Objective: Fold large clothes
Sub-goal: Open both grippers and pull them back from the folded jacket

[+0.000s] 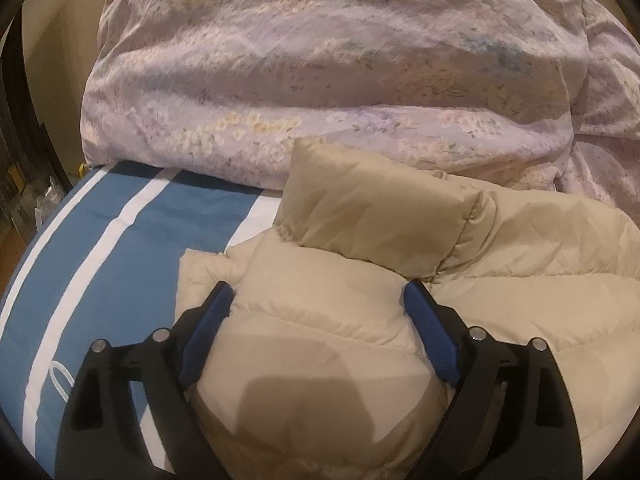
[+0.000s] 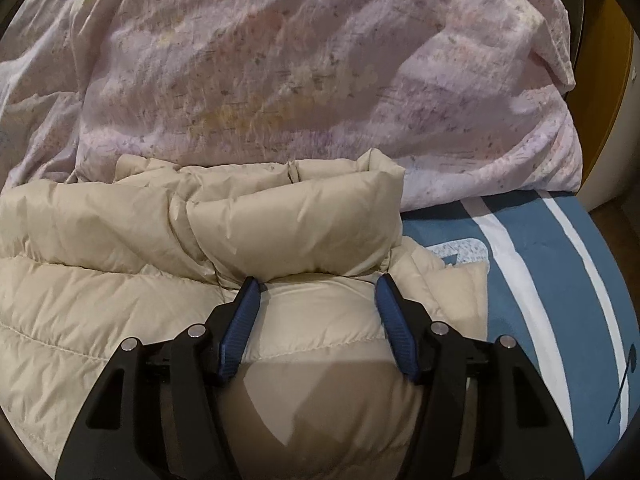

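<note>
A beige puffer jacket [image 1: 520, 248] lies on the bed, collar [image 1: 372, 200] standing up toward the duvet. In the left wrist view my left gripper [image 1: 318, 288] straddles the jacket's left shoulder; its blue pads [image 1: 208, 332] stand wide, with the padded fabric bulging between them but not visibly squeezed. In the right wrist view the jacket [image 2: 100, 280] spreads to the left, its collar [image 2: 296, 216] just ahead. My right gripper [image 2: 318, 280] sits on the right shoulder below the collar, and its pads [image 2: 240, 332] press into the puffy fabric from both sides.
A crumpled pink floral duvet [image 1: 320, 60] is heaped behind the jacket and fills the far side [image 2: 280, 60]. The blue sheet with white stripes [image 1: 120, 260] shows bare left of the jacket and also to its right [image 2: 540, 280]. The bed's edges curve away at both sides.
</note>
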{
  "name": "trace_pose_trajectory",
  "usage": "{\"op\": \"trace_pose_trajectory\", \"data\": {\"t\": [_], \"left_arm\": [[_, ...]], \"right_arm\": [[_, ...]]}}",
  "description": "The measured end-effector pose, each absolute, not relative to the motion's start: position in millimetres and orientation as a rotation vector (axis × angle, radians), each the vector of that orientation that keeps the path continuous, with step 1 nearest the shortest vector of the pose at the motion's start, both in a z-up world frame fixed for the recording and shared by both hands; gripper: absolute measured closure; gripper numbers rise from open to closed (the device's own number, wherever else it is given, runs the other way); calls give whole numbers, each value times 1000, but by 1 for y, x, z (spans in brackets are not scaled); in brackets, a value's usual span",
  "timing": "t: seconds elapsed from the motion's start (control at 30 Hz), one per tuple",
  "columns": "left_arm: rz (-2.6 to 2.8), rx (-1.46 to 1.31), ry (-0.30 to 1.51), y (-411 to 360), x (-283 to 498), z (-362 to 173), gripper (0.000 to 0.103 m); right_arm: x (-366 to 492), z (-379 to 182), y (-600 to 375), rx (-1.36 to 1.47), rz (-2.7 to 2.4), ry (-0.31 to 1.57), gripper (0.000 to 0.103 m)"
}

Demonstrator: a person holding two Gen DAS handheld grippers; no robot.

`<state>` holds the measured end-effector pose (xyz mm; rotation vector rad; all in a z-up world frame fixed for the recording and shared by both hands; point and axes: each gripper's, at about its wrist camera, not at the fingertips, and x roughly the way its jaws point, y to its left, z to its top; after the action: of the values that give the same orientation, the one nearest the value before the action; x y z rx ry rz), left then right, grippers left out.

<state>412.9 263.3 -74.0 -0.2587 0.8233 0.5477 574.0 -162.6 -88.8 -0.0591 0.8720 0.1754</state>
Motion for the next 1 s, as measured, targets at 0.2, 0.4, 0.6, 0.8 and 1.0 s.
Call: {"op": "trace_pose_trajectory", "data": {"t": [0.2, 0.4, 0.6, 0.8, 1.0], "left_arm": [[554, -259, 843, 267, 414, -78, 10], [544, -282, 851, 271, 415, -81, 8], [544, -289, 856, 273, 415, -82, 7], [533, -316, 856, 280, 414, -86, 7], [531, -315, 861, 286, 415, -87, 7]], "right_arm": [[573, -90, -164, -70, 174, 875, 40], [574, -90, -164, -58, 185, 878, 39], [579, -90, -170, -54, 184, 881, 38], [586, -95, -170, -45, 188, 894, 36], [592, -96, -166, -65, 174, 894, 35]]}}
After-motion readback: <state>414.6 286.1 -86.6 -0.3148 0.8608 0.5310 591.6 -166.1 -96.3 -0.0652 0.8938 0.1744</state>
